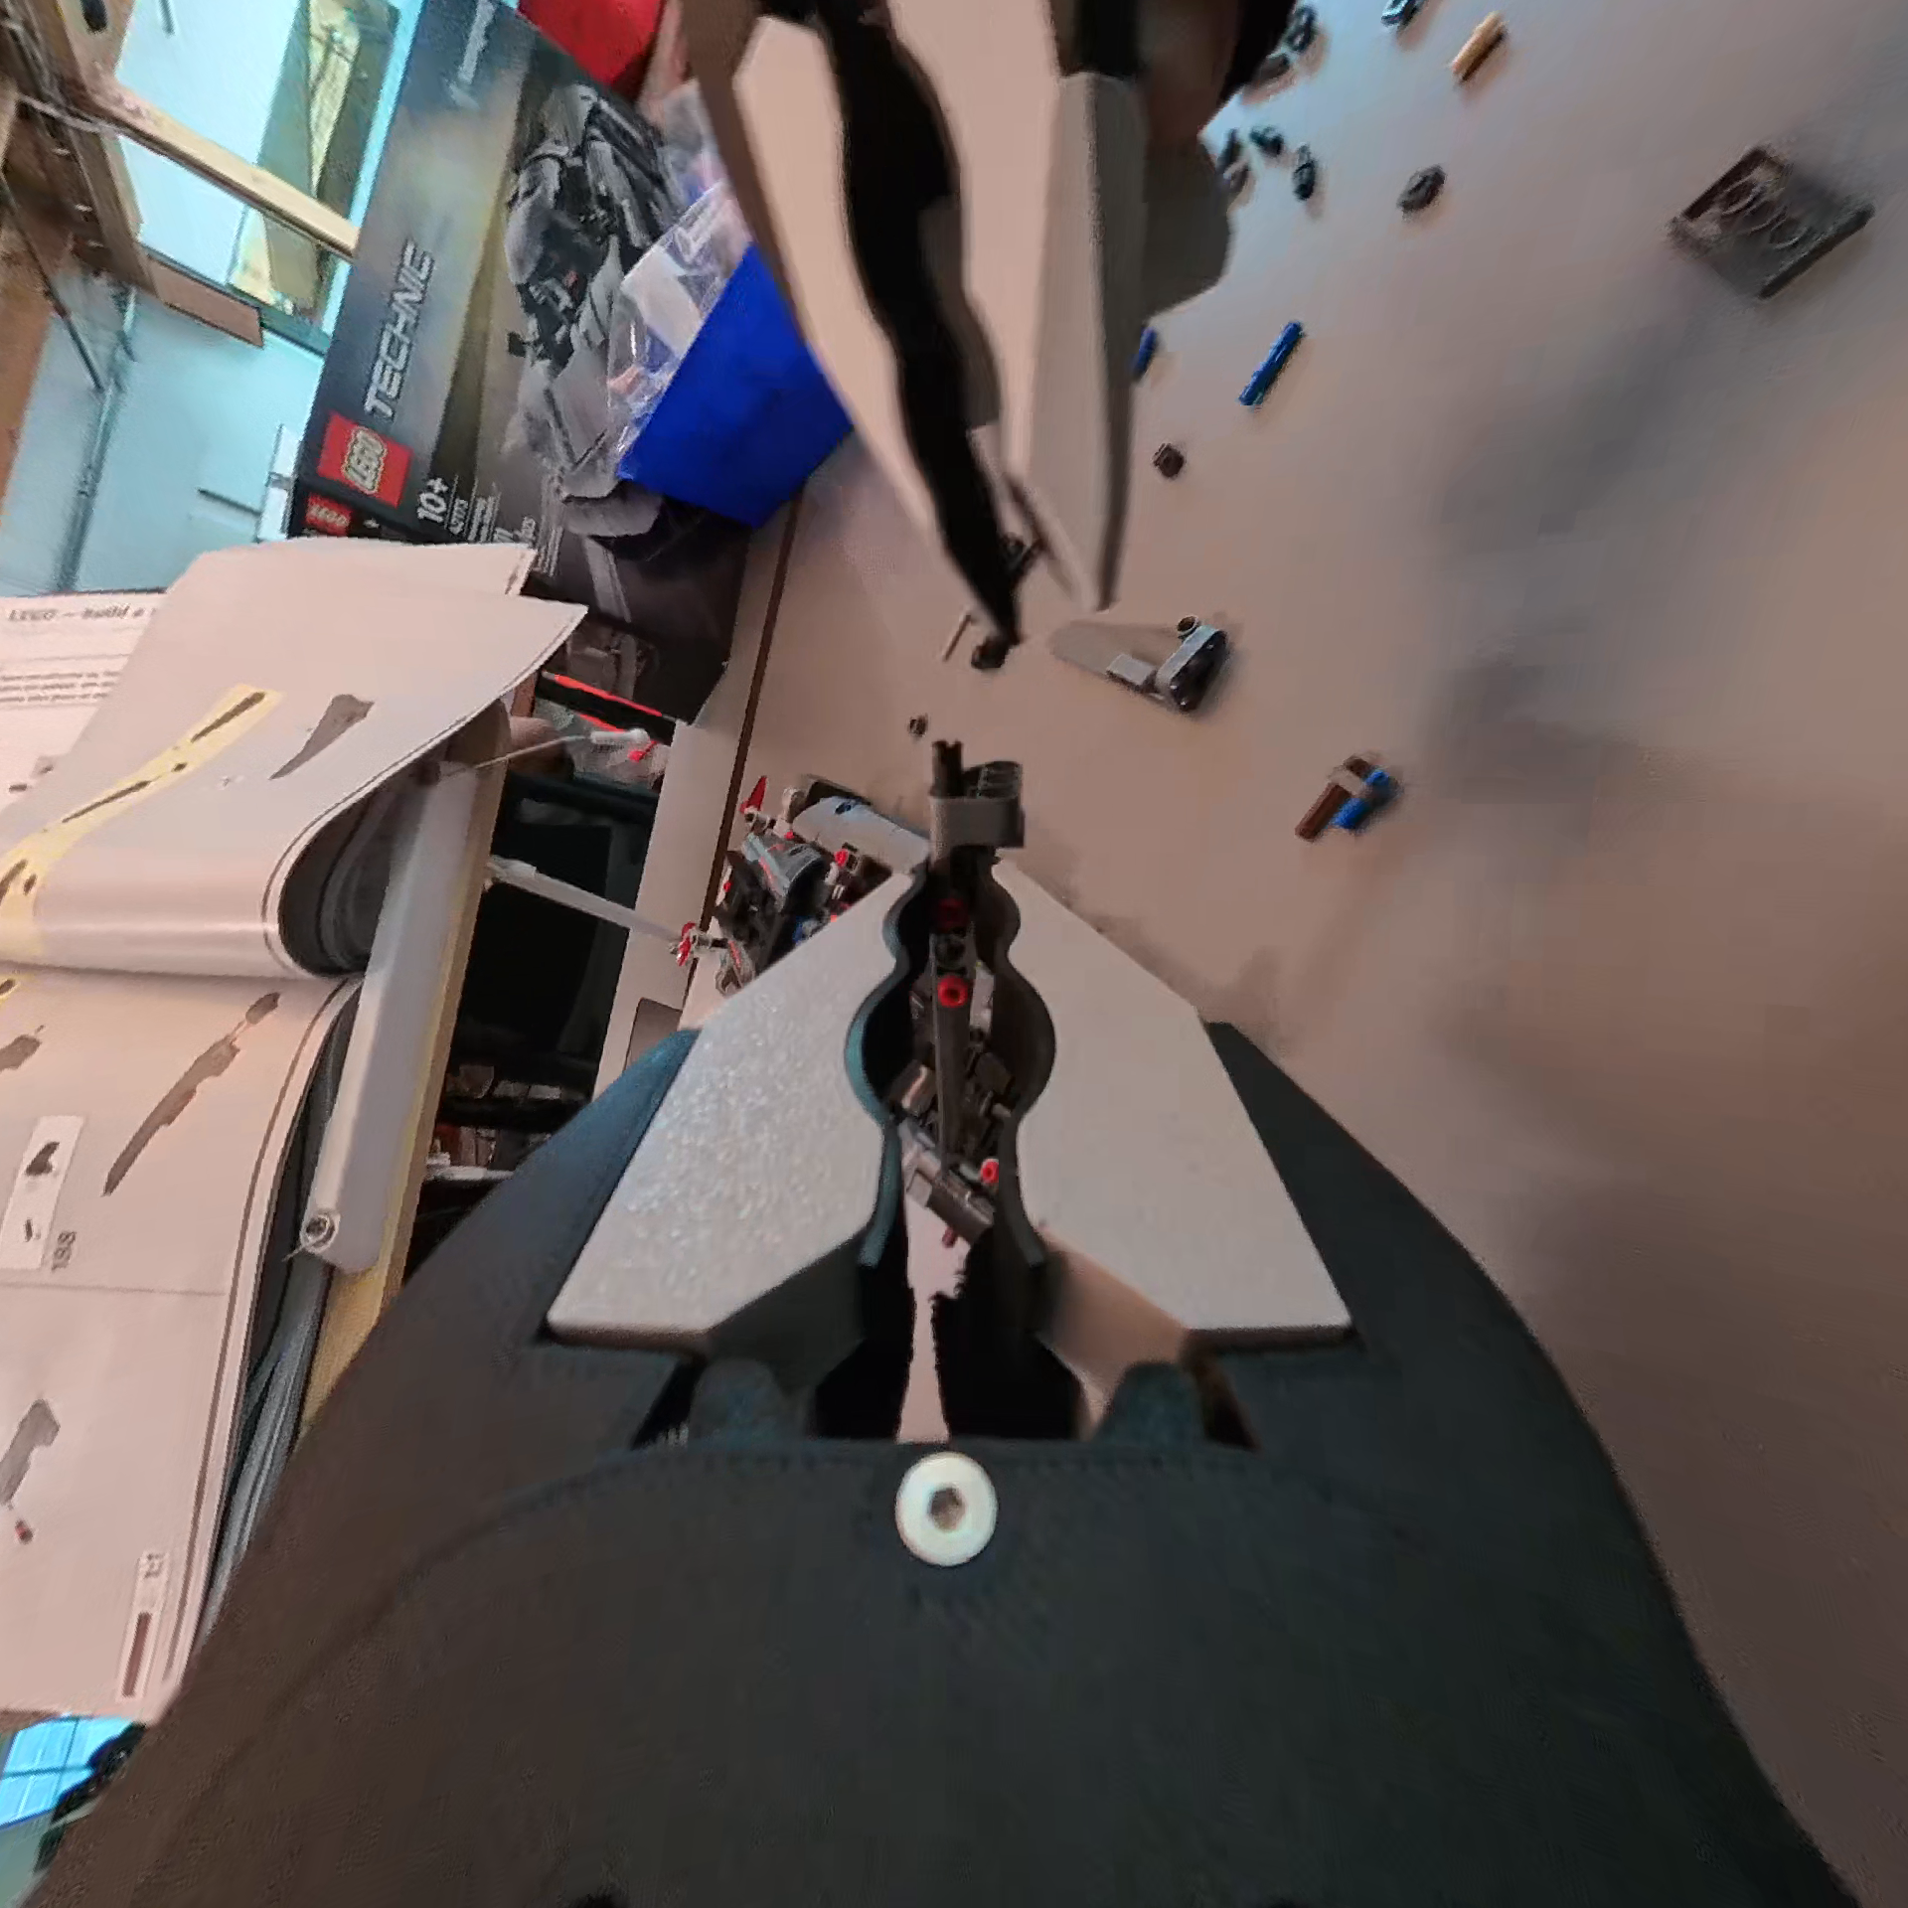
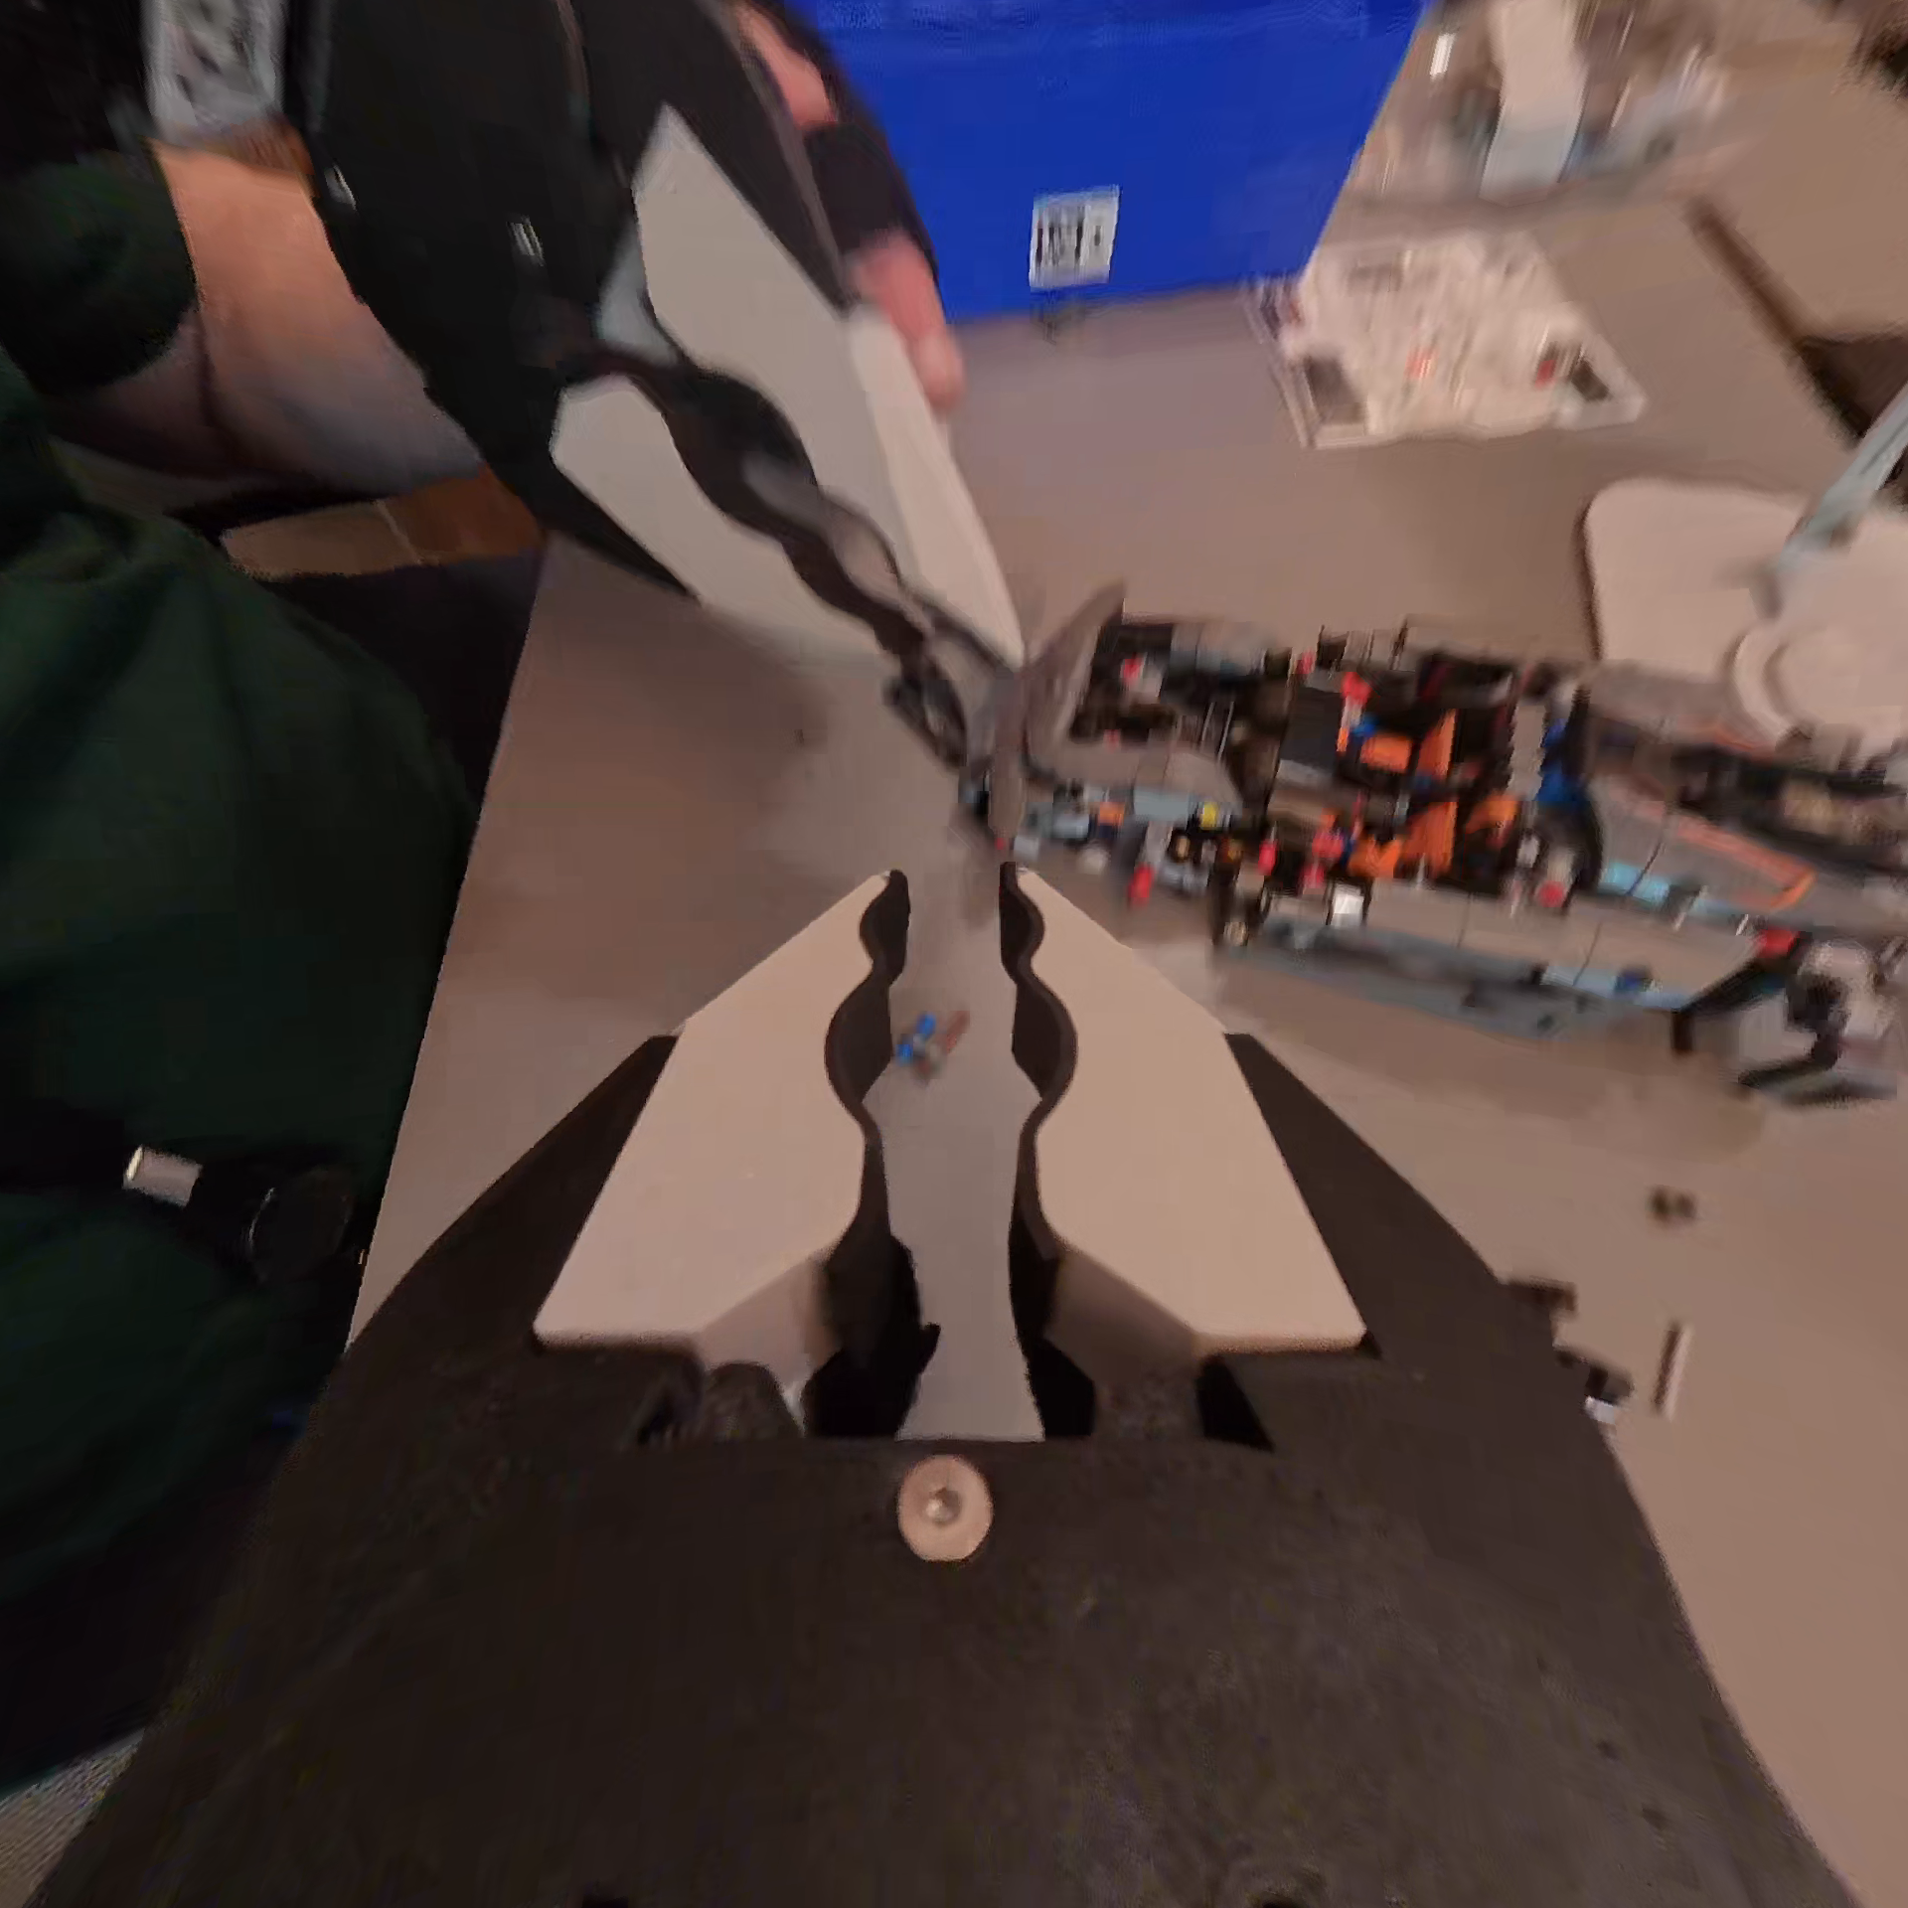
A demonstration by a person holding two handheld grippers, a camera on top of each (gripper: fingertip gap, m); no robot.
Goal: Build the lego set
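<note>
grey lego strip (image 1: 955, 1032) clamped in left gripper (image 1: 955, 878), right gripper (image 2: 950, 888) parted

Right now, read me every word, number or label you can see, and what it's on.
I won't quote writing; these things carry it.
Dark box: logo and print.
Open booklet: tiny numbers.
Paper sheet behind it: blurred print.
Blue bin: white sticker, blurred.
</note>
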